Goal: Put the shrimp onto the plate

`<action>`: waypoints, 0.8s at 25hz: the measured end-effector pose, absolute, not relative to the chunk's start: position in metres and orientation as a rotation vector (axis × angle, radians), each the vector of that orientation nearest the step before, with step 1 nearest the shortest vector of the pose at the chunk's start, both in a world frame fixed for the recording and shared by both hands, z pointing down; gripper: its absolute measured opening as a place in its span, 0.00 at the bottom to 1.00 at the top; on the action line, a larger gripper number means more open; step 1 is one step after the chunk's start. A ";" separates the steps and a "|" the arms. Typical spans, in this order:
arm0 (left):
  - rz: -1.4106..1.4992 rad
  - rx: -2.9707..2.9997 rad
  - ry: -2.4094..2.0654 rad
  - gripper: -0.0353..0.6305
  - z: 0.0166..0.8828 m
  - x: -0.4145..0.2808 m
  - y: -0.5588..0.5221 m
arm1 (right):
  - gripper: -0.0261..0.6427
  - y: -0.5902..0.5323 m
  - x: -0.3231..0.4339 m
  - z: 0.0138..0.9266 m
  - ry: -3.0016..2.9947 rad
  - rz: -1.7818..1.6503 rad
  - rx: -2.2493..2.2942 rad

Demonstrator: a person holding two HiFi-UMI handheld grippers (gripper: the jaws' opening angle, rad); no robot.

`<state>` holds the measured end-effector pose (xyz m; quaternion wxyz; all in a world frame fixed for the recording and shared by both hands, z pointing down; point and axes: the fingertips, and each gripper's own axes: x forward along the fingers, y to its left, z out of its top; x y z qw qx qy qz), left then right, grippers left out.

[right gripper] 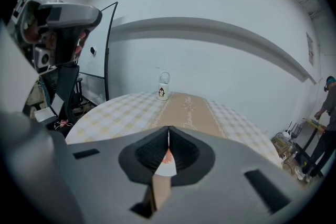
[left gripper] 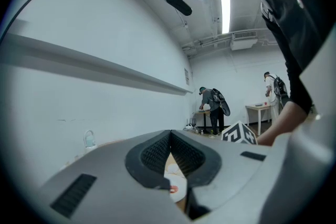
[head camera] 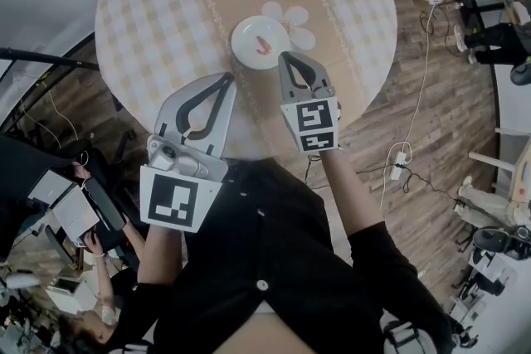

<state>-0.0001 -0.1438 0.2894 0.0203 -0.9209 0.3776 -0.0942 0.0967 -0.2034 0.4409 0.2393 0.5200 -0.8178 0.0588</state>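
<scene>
- Lab/workshop, not a home: cables (head camera: pixel 423 70) + power strip (head camera: pixel 399 162) loose on wood floor (head camera: pixel 431 203), right.
- Ppl (left gripper: pixel 212 107) at work tables (left gripper: pixel 260 108) far off; bare ceiling ducts (left gripper: pixel 231 39).

Left claw (head camera: pixel 229 79): pale grey shell, black ribbed pads, silver camera housing behind. Left marker cube (head camera: pixel 172 201): white, black squares. Right claw (head camera: pixel 284 56): same grey and black. Right marker cube (head camera: pixel 314 125): same pattern style. Black top (head camera: pixel 274 253), small white buttons (head camera: pixel 262 285), black sleeves (head camera: pixel 382 253) ending near elbows.
</scene>
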 end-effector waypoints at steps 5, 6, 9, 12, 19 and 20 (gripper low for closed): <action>-0.284 -2.862 1.158 0.06 0.288 0.005 -0.142 | 0.04 -0.187 0.100 0.425 -2.243 0.095 1.438; -0.283 -2.864 1.156 0.06 0.288 0.006 -0.141 | 0.04 -0.184 0.100 0.421 -2.247 0.090 1.441; -0.276 -2.871 1.154 0.06 0.286 0.008 -0.140 | 0.04 -0.176 0.102 0.409 -2.263 0.071 1.455; -0.271 -2.872 1.145 0.06 0.284 0.010 -0.139 | 0.04 -0.170 0.103 0.394 -2.276 0.042 1.474; -0.262 -2.868 1.114 0.06 0.278 0.018 -0.133 | 0.04 -0.154 0.117 0.361 -2.283 0.010 1.552; -0.262 -2.869 1.109 0.06 0.278 0.019 -0.133 | 0.04 -0.152 0.119 0.359 -2.277 0.006 1.556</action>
